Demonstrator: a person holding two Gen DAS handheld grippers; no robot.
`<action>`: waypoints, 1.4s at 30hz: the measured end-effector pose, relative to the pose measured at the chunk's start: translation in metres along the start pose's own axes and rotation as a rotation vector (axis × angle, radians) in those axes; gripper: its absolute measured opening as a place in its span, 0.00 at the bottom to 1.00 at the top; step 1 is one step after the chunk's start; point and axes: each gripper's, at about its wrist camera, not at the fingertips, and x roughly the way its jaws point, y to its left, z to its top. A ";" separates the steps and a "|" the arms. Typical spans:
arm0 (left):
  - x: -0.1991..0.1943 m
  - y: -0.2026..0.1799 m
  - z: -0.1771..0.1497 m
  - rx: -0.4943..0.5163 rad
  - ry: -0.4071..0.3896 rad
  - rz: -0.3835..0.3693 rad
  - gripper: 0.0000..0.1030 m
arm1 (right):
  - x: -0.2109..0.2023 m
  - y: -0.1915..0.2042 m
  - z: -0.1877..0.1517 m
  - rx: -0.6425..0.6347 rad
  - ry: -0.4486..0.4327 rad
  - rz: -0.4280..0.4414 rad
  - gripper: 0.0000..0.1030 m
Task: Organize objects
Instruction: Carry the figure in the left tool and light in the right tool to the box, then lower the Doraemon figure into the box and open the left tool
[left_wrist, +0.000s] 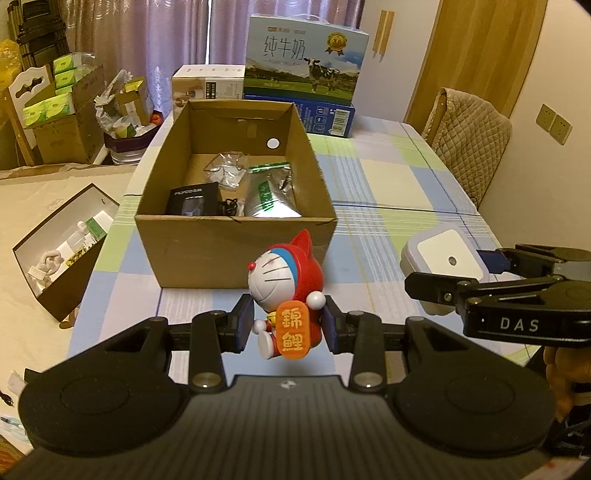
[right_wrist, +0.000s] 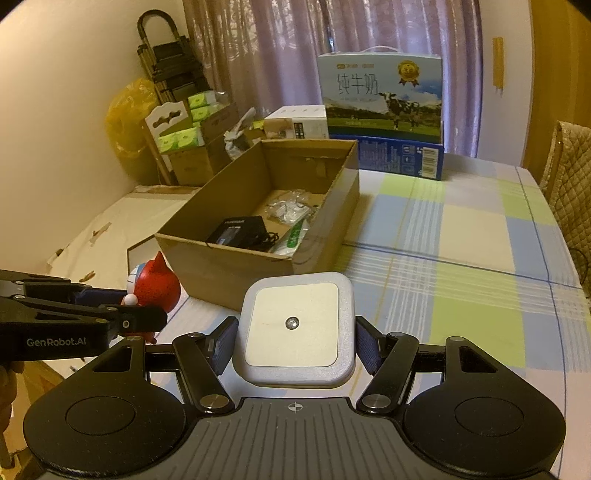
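Cardboard is forming the open brown box (left_wrist: 236, 236) that is sitting on the checked-cloth surface (left_wrist: 388, 206), and it is already holding a black packet (left_wrist: 192, 201), a silver-and-green foil pouch (left_wrist: 271, 195) and a clear plastic bag (left_wrist: 229, 168), so it is likely serving as the collecting bin. Just in front of its near wall, the left tongs (left_wrist: 288, 326) are clenching the red-hooded, blue-and-white cat figurine with an orange plaque (left_wrist: 286, 288) by its sides, keeping it upright and seemingly raised off the cloth (contact underneath is hard to judge). Beside it, the right tongs (right_wrist: 295, 345) are gripping the flat, square grey-white plastic device with a small central sensor (right_wrist: 295, 325) across its edges, face up. Both items are being held level with the box, probably ready to go over the rim.
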 end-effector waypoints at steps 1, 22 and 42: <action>0.000 0.002 0.000 0.000 0.001 0.002 0.32 | 0.001 0.001 0.000 -0.002 0.001 0.002 0.61; -0.001 0.033 0.027 0.024 0.001 0.018 0.32 | 0.026 0.031 0.026 -0.038 -0.002 0.044 0.61; 0.014 0.053 0.075 0.047 -0.008 0.017 0.32 | 0.057 0.043 0.077 -0.075 -0.031 0.044 0.61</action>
